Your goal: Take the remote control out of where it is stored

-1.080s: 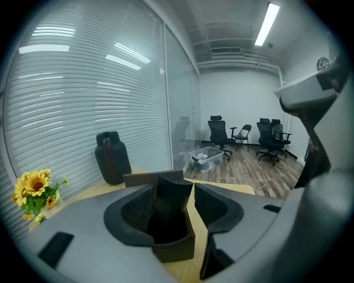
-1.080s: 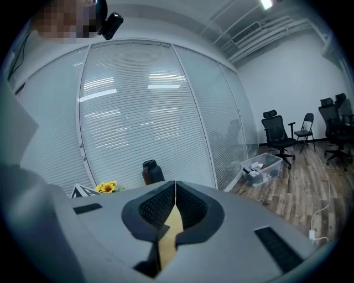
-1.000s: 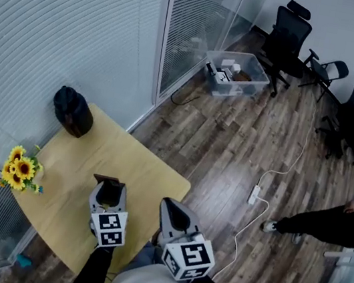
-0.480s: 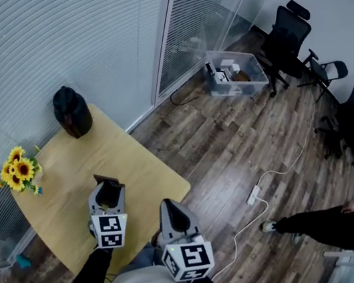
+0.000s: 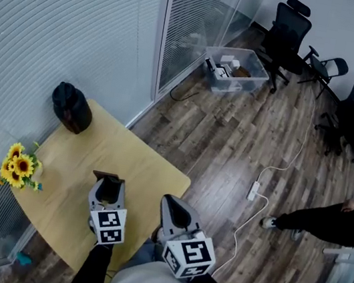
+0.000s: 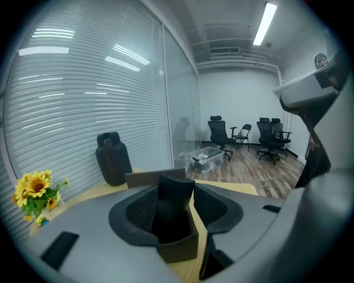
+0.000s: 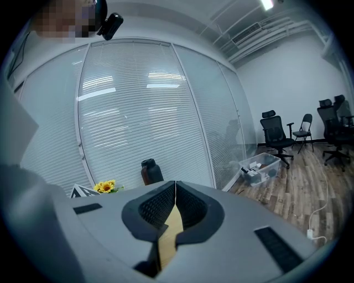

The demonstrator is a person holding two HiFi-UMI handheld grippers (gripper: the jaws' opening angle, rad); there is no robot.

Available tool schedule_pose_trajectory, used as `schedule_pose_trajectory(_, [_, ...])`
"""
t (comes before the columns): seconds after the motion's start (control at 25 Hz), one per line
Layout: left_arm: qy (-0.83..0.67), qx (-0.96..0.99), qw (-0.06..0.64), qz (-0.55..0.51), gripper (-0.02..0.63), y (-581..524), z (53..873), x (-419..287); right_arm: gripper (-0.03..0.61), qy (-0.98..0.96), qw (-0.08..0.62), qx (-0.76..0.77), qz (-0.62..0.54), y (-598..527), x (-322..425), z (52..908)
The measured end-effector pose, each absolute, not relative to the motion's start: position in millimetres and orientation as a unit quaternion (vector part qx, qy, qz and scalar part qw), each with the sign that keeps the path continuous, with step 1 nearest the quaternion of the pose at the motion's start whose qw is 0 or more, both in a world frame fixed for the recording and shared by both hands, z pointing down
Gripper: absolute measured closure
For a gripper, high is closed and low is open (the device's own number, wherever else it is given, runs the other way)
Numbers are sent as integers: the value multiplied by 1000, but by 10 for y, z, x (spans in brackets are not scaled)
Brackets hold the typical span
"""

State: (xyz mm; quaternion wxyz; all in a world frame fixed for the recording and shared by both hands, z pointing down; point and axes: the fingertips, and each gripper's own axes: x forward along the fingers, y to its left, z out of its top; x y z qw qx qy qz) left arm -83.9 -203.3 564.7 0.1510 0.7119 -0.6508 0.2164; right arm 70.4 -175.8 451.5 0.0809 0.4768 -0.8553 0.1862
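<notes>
Lower centre, the left tool (image 5: pixel 107 185) gripped the remote control (image 6: pixel 175 200) standing in its holder (image 6: pixel 180 249) on the desk (image 5: pixel 84 148); the right tool (image 5: pixel 170 204) was closed

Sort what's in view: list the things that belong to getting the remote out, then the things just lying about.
For the job:
remote control, standing in its brown holder
left gripper, jaws closed on the remote
right gripper, shut and empty

Just lying about:
sunflowers
dark container
plastic bin
office chairs
power strip
</notes>
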Motion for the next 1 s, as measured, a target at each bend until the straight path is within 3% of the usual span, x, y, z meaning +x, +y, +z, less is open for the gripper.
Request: schedule_pose_trajectory(1.0, [-650, 713, 164, 207, 423, -1950, 5571, -853, 572, -855, 77, 479, 184, -1704, 771, 4473])
